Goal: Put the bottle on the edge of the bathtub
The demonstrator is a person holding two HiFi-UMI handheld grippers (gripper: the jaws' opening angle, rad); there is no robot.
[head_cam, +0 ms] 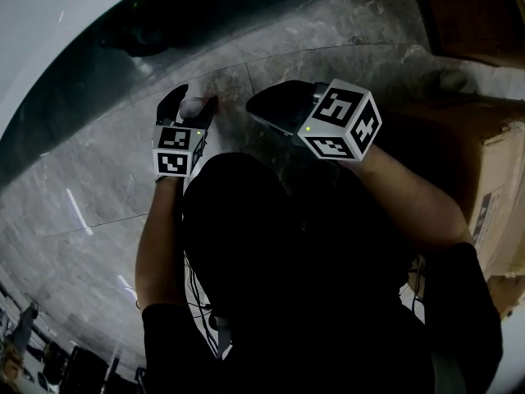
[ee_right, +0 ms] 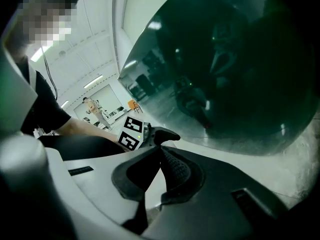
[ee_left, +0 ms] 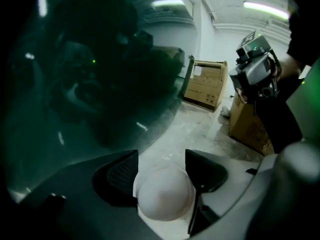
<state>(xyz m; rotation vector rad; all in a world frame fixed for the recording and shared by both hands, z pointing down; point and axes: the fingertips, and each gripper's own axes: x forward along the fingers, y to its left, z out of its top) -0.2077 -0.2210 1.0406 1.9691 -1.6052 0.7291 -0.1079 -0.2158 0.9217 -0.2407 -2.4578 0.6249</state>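
A pale, rounded bottle point(ee_left: 165, 196) sits between the two dark pads of my left gripper point(ee_left: 161, 160), which is shut on it. In the head view that gripper point(head_cam: 190, 103) holds the bottle point(head_cam: 199, 110) low over the marble floor, close to the tub's dark wall, with a red bit showing at the bottle's end. The bathtub has a white rim point(head_cam: 49, 23) and a glossy dark side point(head_cam: 115, 64), the same side point(ee_left: 75, 84) filling the left gripper view. My right gripper point(head_cam: 256, 107) hangs just to the right, its jaws point(ee_right: 161, 153) shut on nothing.
Cardboard boxes point(head_cam: 492, 171) stand on the floor at the right, and the boxes point(ee_left: 205, 86) show again past the tub's curve. The grey marble floor point(head_cam: 98, 220) runs along the tub. The dark tub side point(ee_right: 240, 59) fills the right gripper view.
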